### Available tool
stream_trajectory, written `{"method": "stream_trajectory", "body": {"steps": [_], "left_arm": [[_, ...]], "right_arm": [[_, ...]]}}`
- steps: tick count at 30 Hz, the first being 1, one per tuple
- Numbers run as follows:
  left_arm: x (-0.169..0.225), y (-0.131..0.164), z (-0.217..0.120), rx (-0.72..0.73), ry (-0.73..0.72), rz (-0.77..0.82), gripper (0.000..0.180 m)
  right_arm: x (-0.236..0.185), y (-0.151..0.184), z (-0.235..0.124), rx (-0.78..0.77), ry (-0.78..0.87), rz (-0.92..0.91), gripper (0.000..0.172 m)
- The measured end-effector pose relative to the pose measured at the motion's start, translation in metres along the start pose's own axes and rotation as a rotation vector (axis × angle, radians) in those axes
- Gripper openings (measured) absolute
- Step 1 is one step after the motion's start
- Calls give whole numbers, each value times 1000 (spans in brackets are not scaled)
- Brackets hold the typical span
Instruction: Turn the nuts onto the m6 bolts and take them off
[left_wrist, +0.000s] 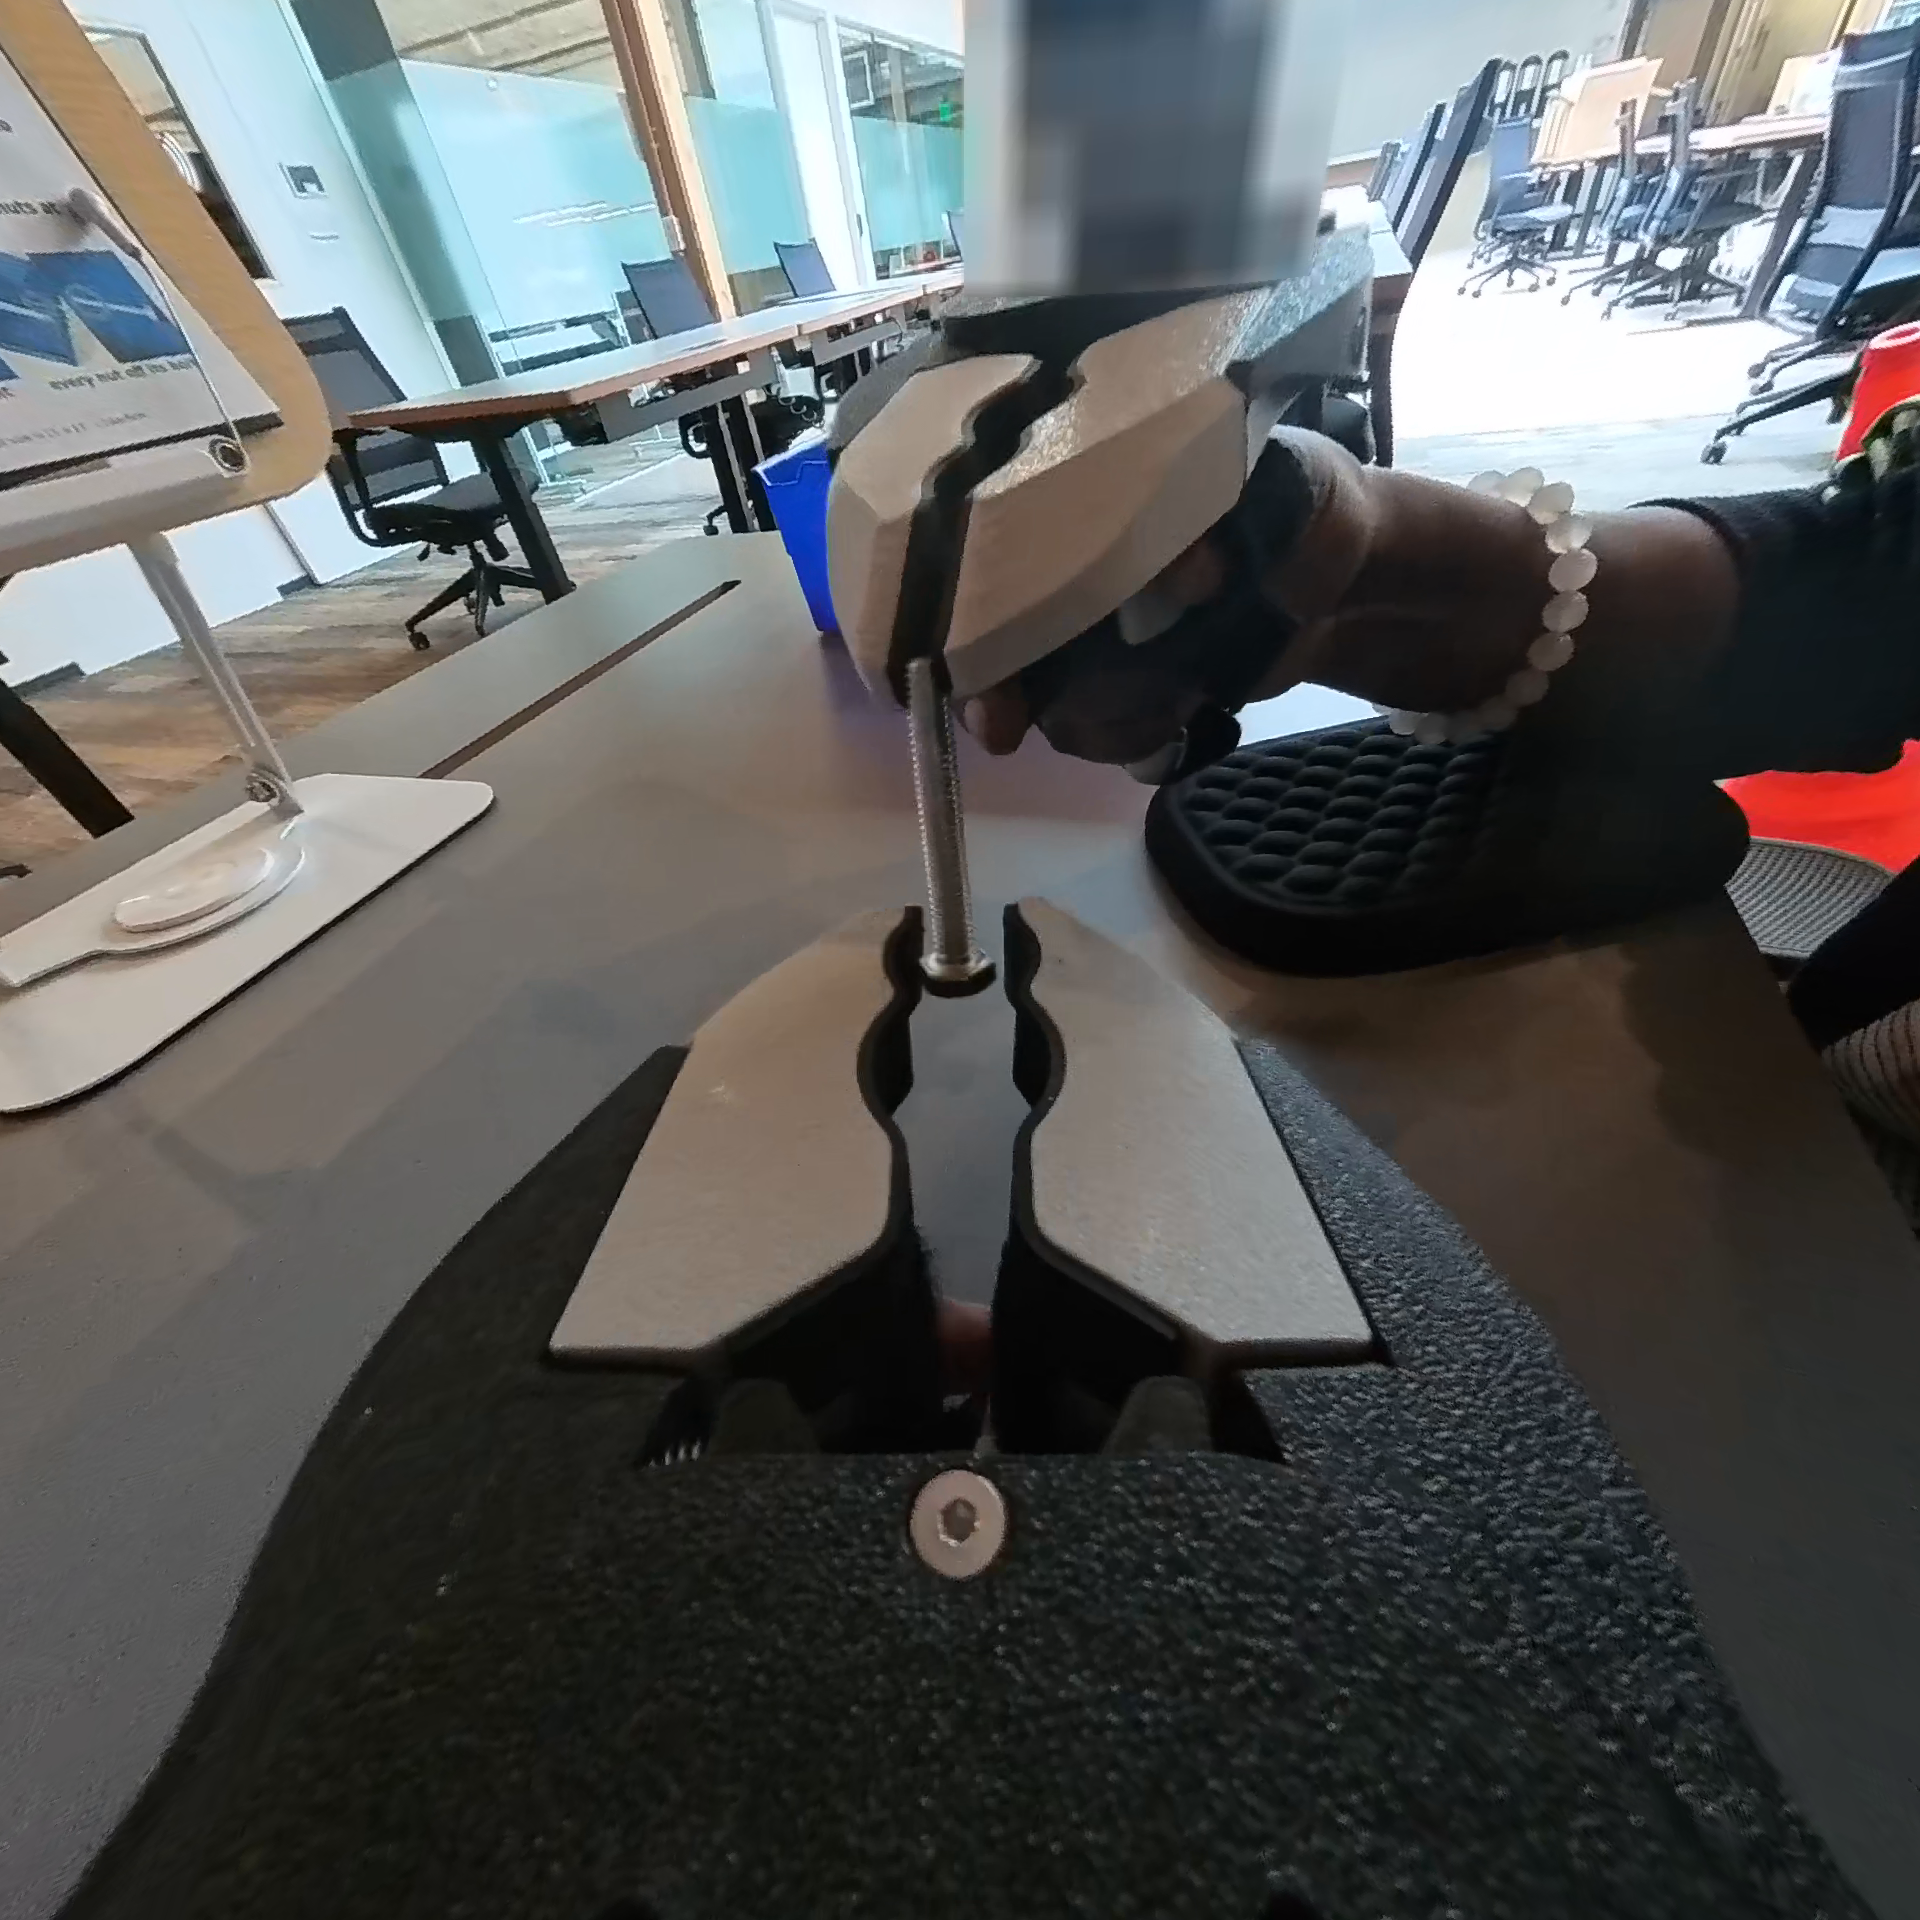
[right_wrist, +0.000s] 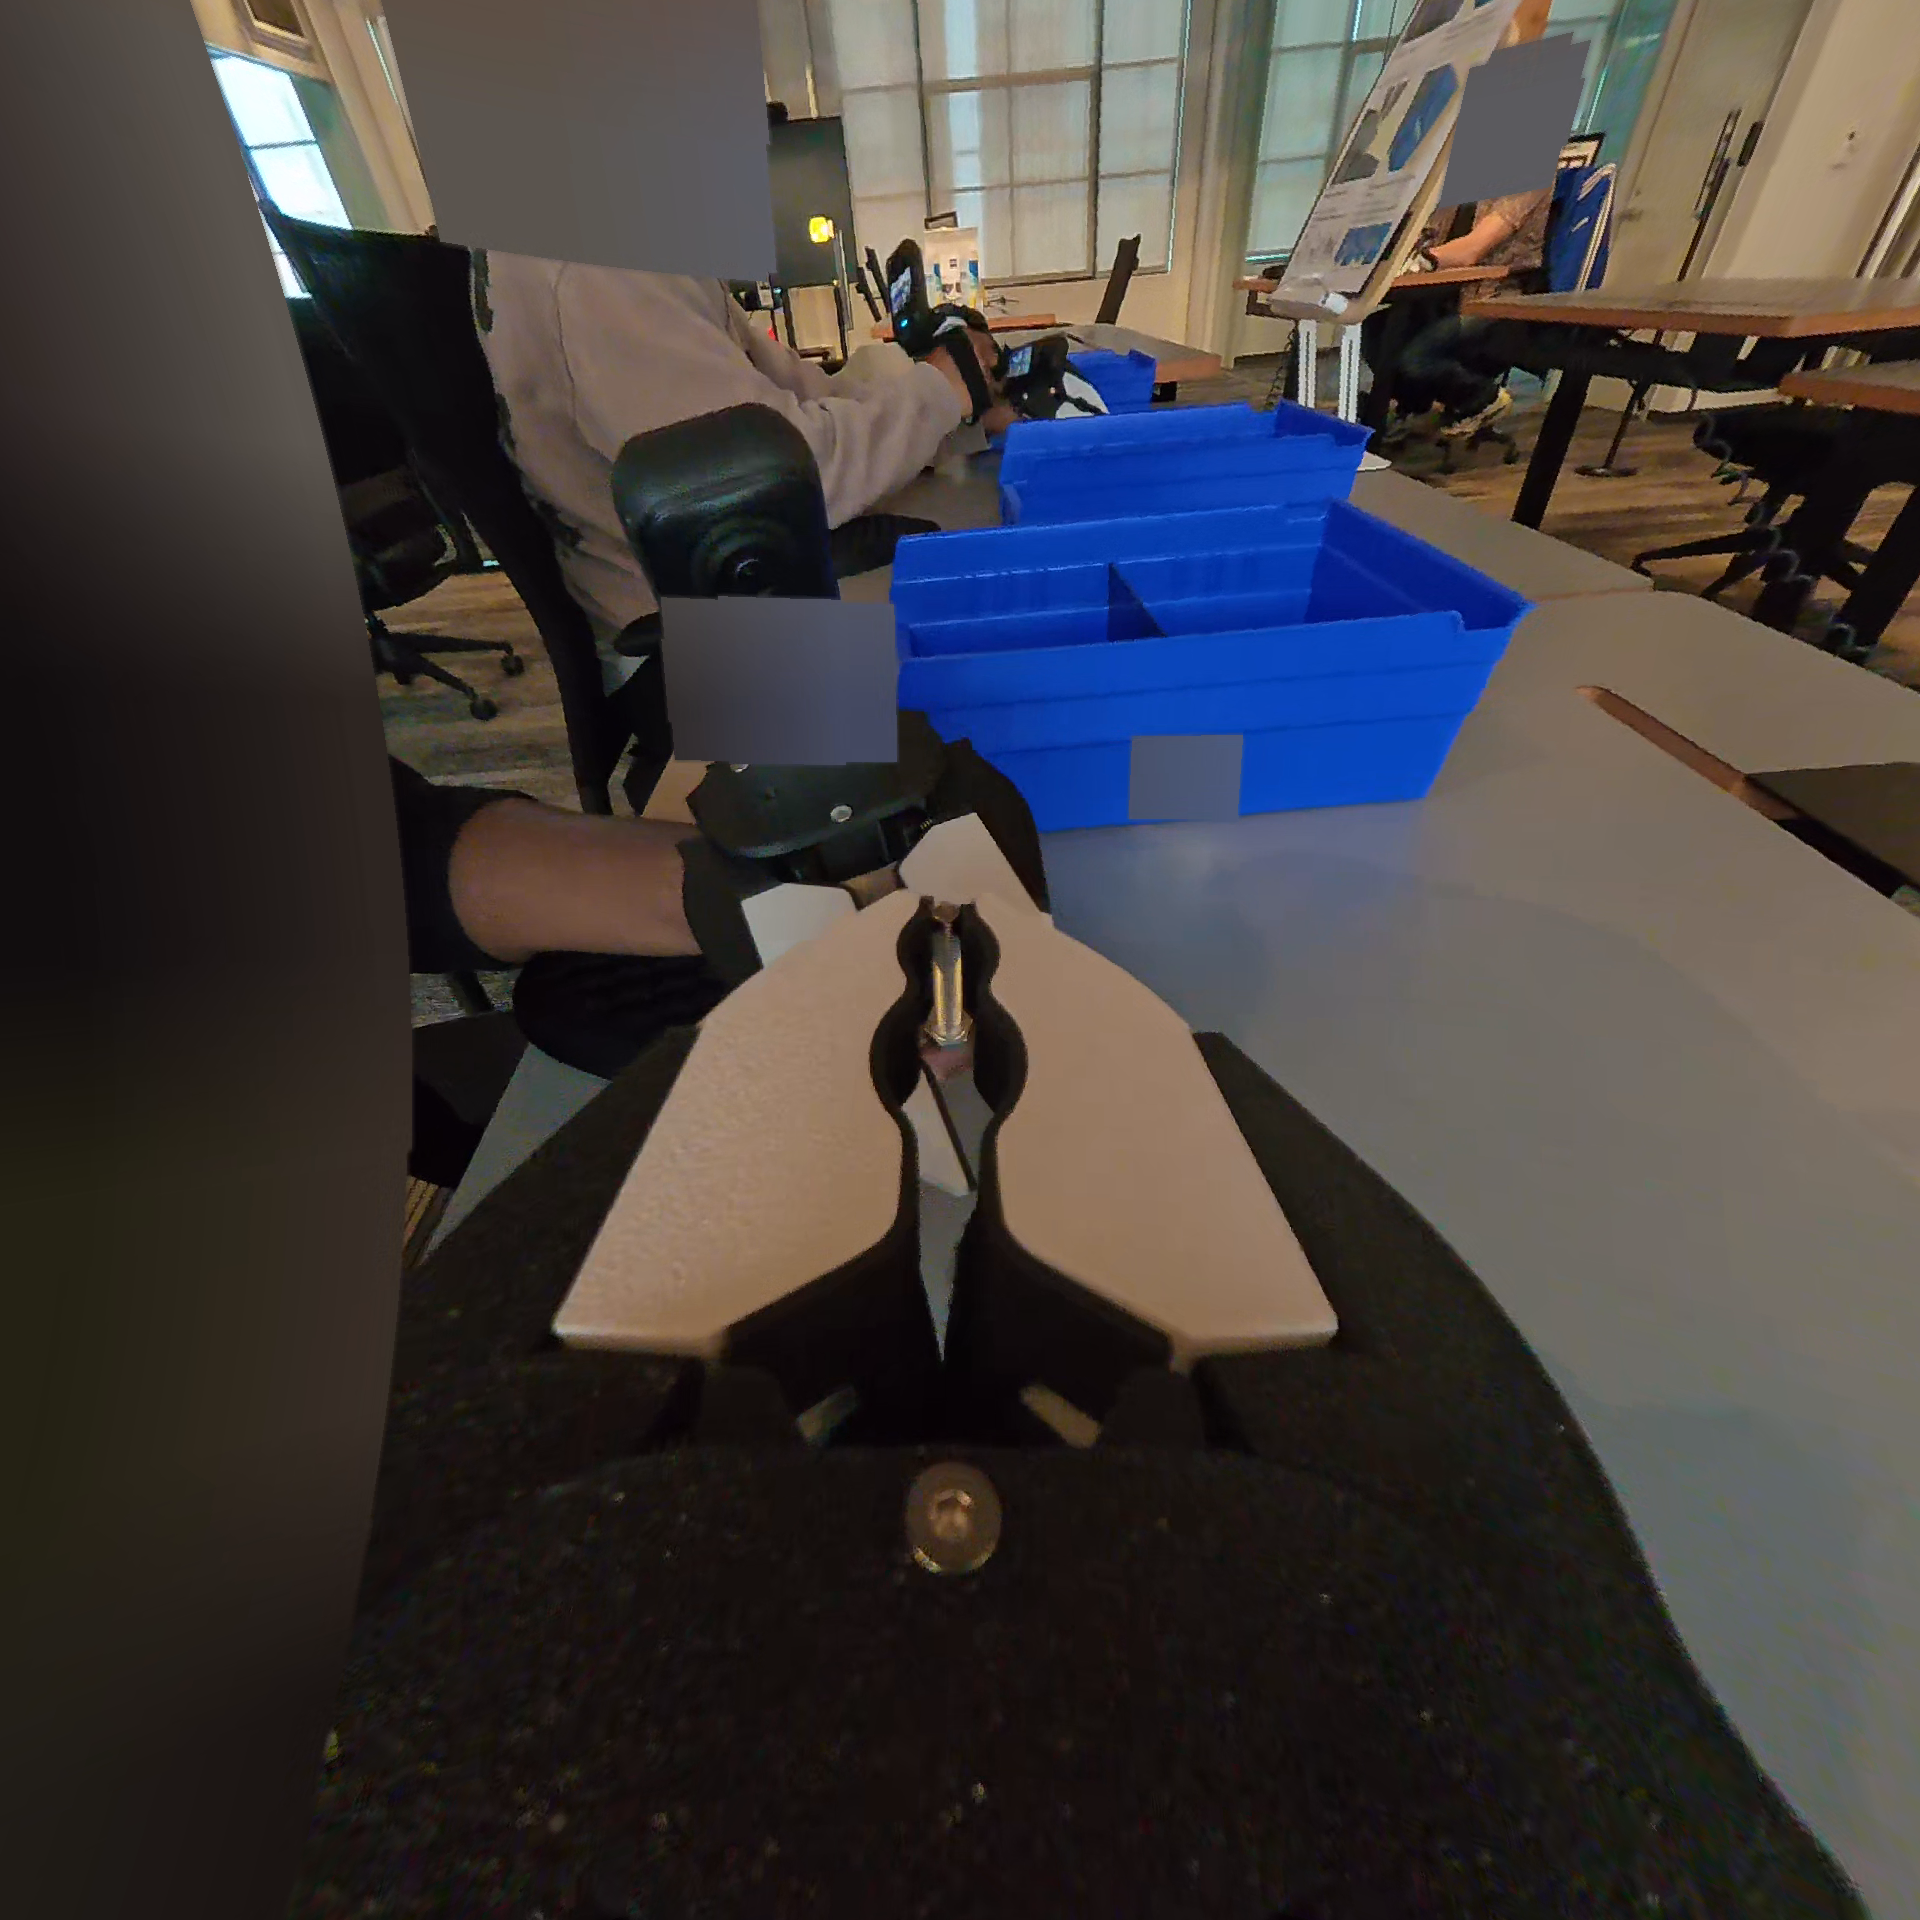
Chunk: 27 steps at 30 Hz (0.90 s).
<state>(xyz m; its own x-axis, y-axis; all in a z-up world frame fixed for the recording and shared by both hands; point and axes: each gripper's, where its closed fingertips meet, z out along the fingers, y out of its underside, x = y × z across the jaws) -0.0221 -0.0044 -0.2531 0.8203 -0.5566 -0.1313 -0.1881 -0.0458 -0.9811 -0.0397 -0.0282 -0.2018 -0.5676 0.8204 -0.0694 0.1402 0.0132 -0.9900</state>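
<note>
A long silver bolt (left_wrist: 935, 810) hangs upright over the dark table (left_wrist: 468, 1039). My right gripper (left_wrist: 920, 675) comes down from above and is shut on the bolt's threaded upper end. The bolt's hex piece (left_wrist: 956, 971) sits at its lower end, between the tips of my left gripper (left_wrist: 961, 914). The left jaws are open, with a clear gap on the right side of the hex piece. In the right wrist view the bolt (right_wrist: 948, 987) runs along the closed fingers of my right gripper (right_wrist: 945, 912). One white finger (right_wrist: 961, 852) of the left gripper shows just beyond it.
A blue divided bin (right_wrist: 1195, 707) stands on the table ahead, and a second blue bin (right_wrist: 1174, 457) behind it. A white stand with a board (left_wrist: 208, 831) is at the left. A black chair armrest (left_wrist: 1351, 831) is at the right. A seated person (right_wrist: 644, 364) works nearby. My right fingertips sit around 6 cm from my left ones.
</note>
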Motion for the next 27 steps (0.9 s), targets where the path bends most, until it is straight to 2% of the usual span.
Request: {"method": "stream_trajectory", "body": {"steps": [7,17,19,22,25,27], "left_arm": [[2,-1,0,0,13,-8,5],[7,1,1,-17,36,1,1],[8,2,2,-17,43,7,1],[9,1,2,-7,46,9,1],[11,0,1,6,59,16,4],[13,0,2,7,71,19,3]], "right_arm": [[0,1,1,-10,2,-7,4],[-5,3,1,-39,-21,-33,4],[-6,1,-1,-45,-34,-41,12],[-5,-16,-7,-53,-48,-59,34],[11,-43,-1,-156,-59,-147,38],[20,-66,19,-259,-111,-209,41]]}}
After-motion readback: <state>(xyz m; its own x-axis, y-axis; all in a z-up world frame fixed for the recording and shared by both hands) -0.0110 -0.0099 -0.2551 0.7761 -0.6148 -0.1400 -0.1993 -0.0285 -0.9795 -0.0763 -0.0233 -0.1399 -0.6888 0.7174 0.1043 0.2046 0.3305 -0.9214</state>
